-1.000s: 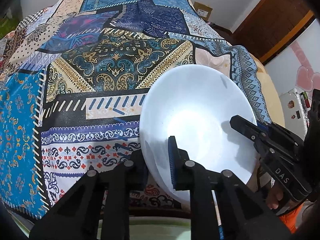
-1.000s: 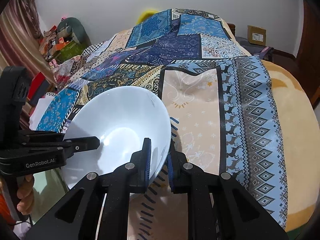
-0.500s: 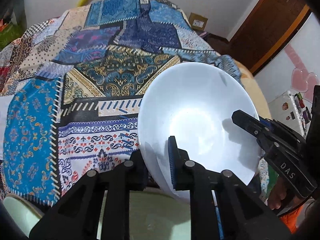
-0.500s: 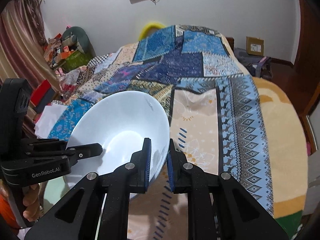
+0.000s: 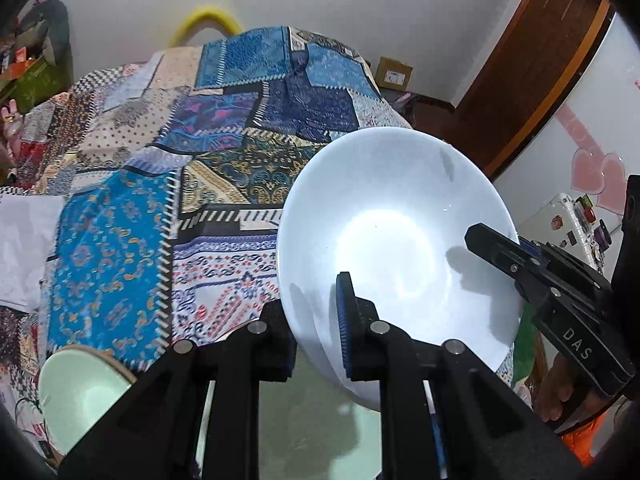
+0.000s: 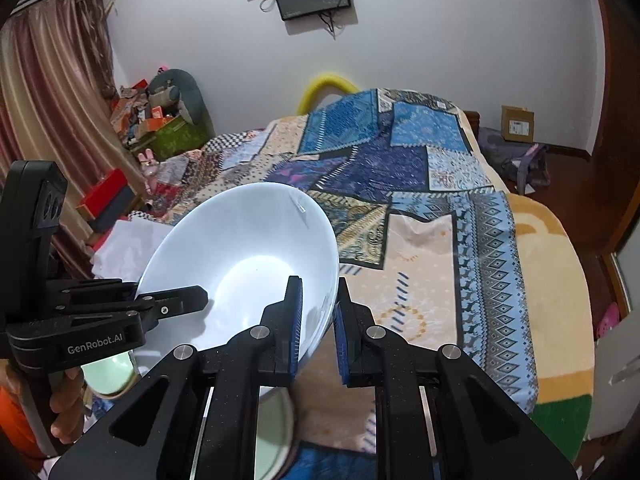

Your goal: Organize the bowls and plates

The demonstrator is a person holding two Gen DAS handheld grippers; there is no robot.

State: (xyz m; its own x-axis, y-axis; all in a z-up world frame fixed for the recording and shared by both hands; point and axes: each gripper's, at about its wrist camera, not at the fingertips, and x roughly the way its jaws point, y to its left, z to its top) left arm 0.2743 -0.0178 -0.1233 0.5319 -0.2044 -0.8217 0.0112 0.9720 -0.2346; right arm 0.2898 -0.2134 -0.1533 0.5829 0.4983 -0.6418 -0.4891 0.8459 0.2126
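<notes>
Bedroom, patchwork bedspread [image 6: 404, 184] behind. White bowl [image 5: 396, 248] is held in the air, tilted, left gripper [image 5: 316, 316] and right gripper [image 6: 318, 316] each clamped on opposite rim edges (thin, glossy). Risk: uneven pull, rim slips, bowl falls onto green bowl [image 5: 80, 392] near left.

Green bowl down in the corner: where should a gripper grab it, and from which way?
Grab the green bowl by its thin rim, coming down from above, one finger inside and one outside. It sits mouth-up, and its round wall looks too wide to squeeze. Both grippers already pinch the white bowl this way, so one must let go first.
</notes>
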